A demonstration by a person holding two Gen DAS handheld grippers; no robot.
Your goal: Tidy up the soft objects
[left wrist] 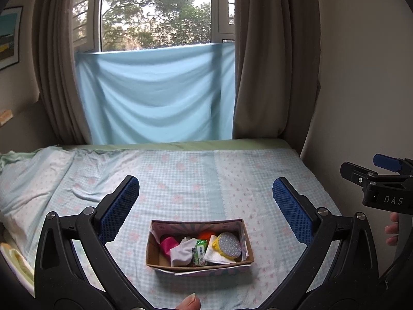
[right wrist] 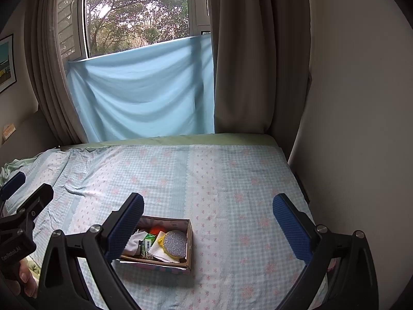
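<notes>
Both the left gripper (left wrist: pixel 206 201) and right gripper (right wrist: pixel 208 219) stand wide, empty. Box (left wrist: pixel 165 259) near the bed's (left wrist: pixel 258 180) front edge holds light, compressible items; pinch the white cloth (left wrist: pixel 182 252) at its bunched centre.

Matt brown cardboard box (left wrist: pixel 200 263) on the soft printed cotton bedspread (left wrist: pixel 180 180), slightly creased toward its left edge. Inside: glittery, rough-faced scrubber (left wrist: pixel 229 245) rimmed in yellow plastic, white cloth (left wrist: pixel 182 252), embossed white paper towel (left wrist: pixel 214 254), glossy green wrapper (left wrist: pixel 200 252). Textured blue rubbery pads (left wrist: pixel 120 206) on smooth black plastic fingers with metal screws.
</notes>
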